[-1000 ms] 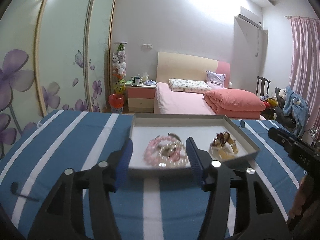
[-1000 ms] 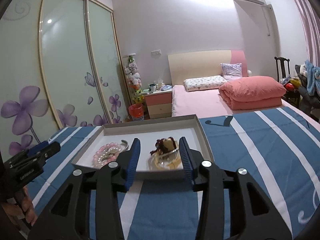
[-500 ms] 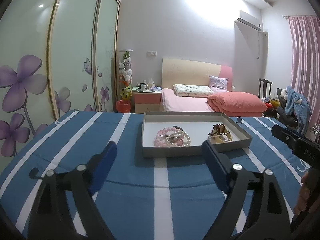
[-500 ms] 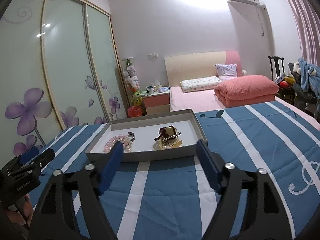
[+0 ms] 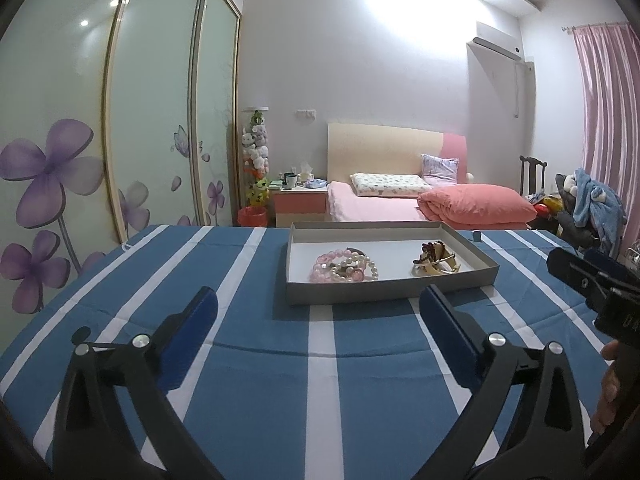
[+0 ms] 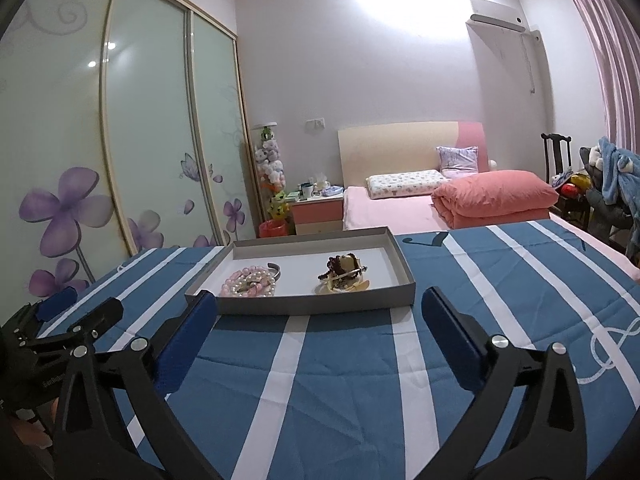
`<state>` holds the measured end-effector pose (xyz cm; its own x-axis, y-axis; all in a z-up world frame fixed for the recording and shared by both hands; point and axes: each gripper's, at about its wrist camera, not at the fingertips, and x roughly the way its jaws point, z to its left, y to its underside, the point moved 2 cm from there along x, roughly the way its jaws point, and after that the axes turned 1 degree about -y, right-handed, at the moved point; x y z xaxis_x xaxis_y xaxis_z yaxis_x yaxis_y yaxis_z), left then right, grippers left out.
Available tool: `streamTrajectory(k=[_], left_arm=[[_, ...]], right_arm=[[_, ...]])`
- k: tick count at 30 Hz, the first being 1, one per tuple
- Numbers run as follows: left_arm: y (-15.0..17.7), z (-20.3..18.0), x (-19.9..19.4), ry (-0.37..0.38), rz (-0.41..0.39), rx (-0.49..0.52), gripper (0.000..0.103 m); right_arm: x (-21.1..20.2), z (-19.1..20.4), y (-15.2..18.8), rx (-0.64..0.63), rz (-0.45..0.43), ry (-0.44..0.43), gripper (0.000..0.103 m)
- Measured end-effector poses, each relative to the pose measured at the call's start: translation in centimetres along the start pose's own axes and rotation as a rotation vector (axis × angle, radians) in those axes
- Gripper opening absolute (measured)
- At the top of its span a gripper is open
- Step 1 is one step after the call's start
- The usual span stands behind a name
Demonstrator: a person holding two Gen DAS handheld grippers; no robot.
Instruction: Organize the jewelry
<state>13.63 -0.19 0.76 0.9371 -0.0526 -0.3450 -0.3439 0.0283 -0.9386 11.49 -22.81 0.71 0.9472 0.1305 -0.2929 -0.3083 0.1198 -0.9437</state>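
A shallow grey tray (image 5: 390, 291) (image 6: 316, 305) lies on the blue striped cloth. In it, a heap of pink and pearl bead bracelets (image 5: 344, 269) (image 6: 250, 283) lies at the left, and a heap of gold and dark red jewelry (image 5: 435, 261) (image 6: 345, 274) at the right. My left gripper (image 5: 319, 312) is open and empty, short of the tray's near wall. My right gripper (image 6: 318, 316) is open and empty, also short of the tray. Each gripper shows at the edge of the other's view.
The blue and white striped cloth (image 5: 248, 380) covers the surface around the tray. Behind are a pink bed (image 5: 400, 204), a nightstand (image 5: 298, 204), a flowered sliding wardrobe (image 5: 80, 140) at the left, and a chair with clothes (image 5: 588, 204) at the right.
Both grippers have pulled back from the tray and opened wide. The tray now sits farther off in both views. The jewelry has not moved.
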Motion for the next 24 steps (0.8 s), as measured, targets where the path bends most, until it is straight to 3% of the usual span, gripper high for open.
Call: streamTrajectory(k=[11,24], left_arm=[[0.1,-0.4,-1.3,0.003,-0.042,0.004,0.098],[0.7,-0.4,-1.9,-0.036,-0.051,0.001,0.098]], right_arm=[[-2.1,0.3,0.9,-0.032,-0.059,0.036,0.101],[-2.0,0.0,1.7,-0.011,-0.057,0.037,0.101]])
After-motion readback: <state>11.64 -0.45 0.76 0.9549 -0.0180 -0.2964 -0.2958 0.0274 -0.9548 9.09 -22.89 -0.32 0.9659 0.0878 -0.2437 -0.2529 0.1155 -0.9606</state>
